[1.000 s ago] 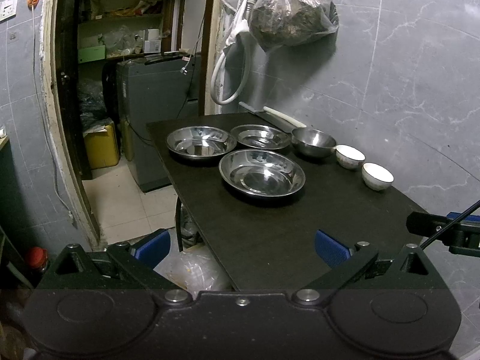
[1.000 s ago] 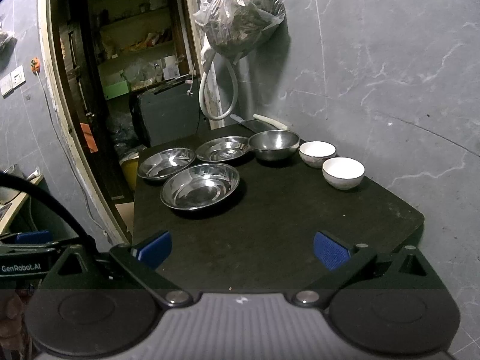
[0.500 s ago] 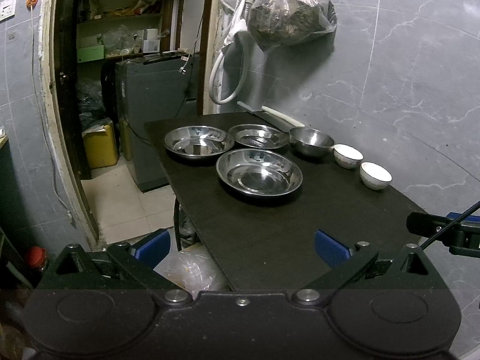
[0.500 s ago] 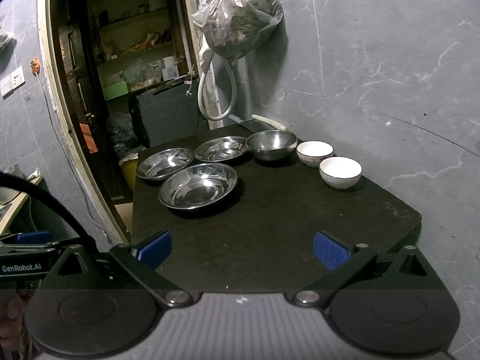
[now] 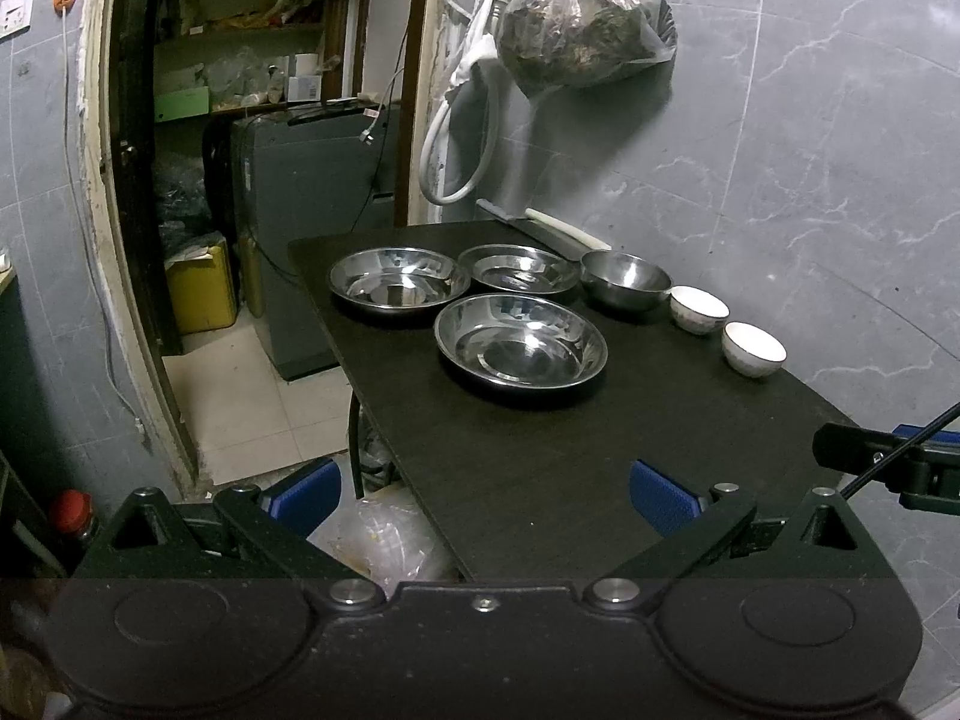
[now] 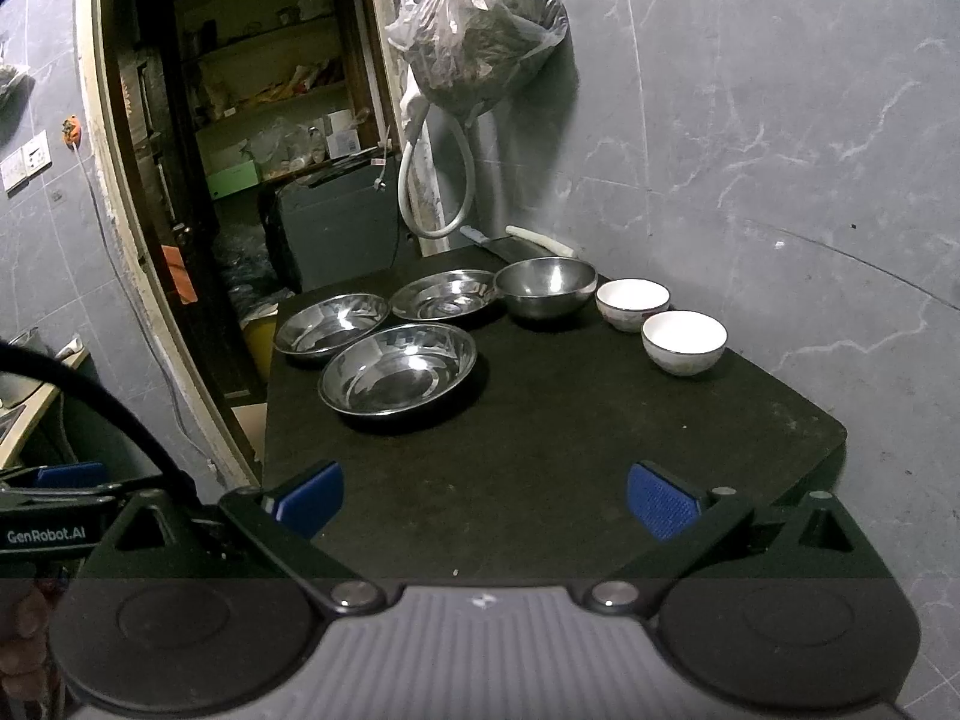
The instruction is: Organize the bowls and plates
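Note:
Three steel plates stand on the black table [image 5: 540, 468]: a near one [image 5: 521, 341] [image 6: 398, 369], a far left one [image 5: 398, 281] [image 6: 332, 329] and a far middle one [image 5: 519, 267] [image 6: 443, 294]. A steel bowl [image 5: 625, 278] [image 6: 546, 287] and two white bowls [image 5: 699, 309] [image 5: 753, 349] [image 6: 632, 303] [image 6: 684, 341] line the wall side. My left gripper [image 5: 486, 489] is open and empty over the table's near left edge. My right gripper [image 6: 485, 498] is open and empty over the near edge. Both are well short of the dishes.
A knife with a white handle [image 5: 567, 229] lies at the table's far end by the grey wall. A bag [image 5: 585, 18] and a hose [image 5: 456, 144] hang above it. A doorway with a grey appliance [image 5: 312, 228] opens left. A plastic bag [image 5: 384, 540] lies below the table.
Both grippers have drifted slightly back from the table, so the dishes look a little farther. Nothing on the table has moved.

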`<state>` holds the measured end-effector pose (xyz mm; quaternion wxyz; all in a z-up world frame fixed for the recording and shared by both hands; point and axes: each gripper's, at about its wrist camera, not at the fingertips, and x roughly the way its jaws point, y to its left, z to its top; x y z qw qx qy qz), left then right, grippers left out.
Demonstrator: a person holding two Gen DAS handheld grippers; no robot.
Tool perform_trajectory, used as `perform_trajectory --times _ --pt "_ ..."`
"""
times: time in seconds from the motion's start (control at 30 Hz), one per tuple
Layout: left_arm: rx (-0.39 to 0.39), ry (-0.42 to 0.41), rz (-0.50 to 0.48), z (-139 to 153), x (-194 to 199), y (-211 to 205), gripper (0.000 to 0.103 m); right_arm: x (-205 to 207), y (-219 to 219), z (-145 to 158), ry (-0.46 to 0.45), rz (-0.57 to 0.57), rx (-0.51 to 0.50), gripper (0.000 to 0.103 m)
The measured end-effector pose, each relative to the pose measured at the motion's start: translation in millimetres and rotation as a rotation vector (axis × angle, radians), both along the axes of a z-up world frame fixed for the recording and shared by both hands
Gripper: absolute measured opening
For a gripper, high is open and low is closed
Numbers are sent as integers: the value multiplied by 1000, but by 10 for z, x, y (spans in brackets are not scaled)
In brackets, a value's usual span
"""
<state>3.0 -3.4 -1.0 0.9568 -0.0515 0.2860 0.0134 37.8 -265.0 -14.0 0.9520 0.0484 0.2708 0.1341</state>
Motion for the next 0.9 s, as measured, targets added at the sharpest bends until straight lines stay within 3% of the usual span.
perform_trajectory --times 0.9 --pt "-8 7 -5 -122 -4 -89 102 15 22 -1 1 1 -1 103"
